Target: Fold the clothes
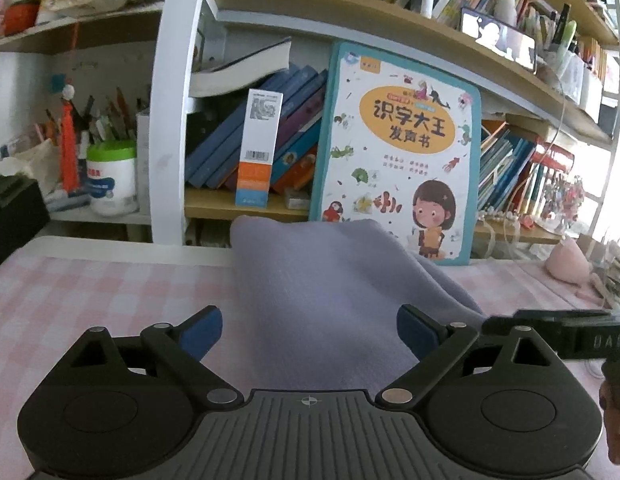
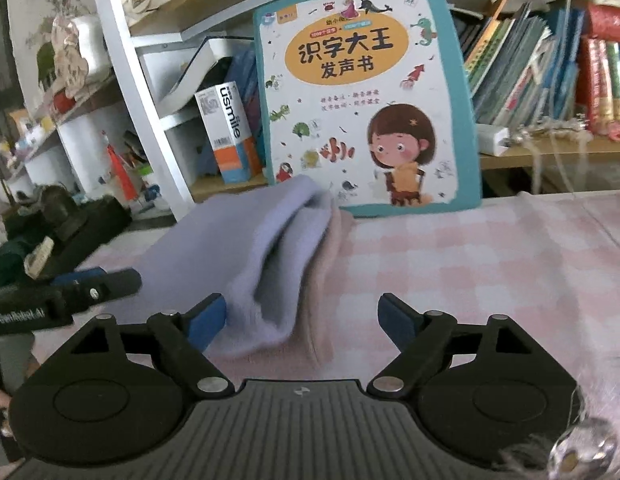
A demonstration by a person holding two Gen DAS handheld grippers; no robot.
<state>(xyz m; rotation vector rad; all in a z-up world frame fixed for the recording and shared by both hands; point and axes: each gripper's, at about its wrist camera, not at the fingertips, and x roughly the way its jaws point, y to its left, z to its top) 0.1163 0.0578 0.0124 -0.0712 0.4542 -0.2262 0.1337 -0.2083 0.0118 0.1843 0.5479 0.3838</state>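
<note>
A lavender cloth [image 1: 321, 292] lies folded on the pink checked tabletop [image 1: 90, 300]. In the right wrist view the lavender cloth [image 2: 246, 256] rests on a pale pink layer [image 2: 329, 264]. My left gripper [image 1: 310, 334] is open, its blue pads either side of the cloth's near end, holding nothing. My right gripper [image 2: 302, 322] is open over the cloth's near right corner, empty. The right gripper's finger [image 1: 549, 320] shows at the right edge of the left view. The left gripper's finger [image 2: 86, 284] shows at the left of the right view.
A large children's book [image 1: 397, 148] stands upright against the shelf just behind the cloth. Bookshelves with books and a tall box [image 1: 258, 148] fill the back. A pink object [image 1: 569, 260] sits at the right on the table. A black box [image 1: 10, 220] stands at the left.
</note>
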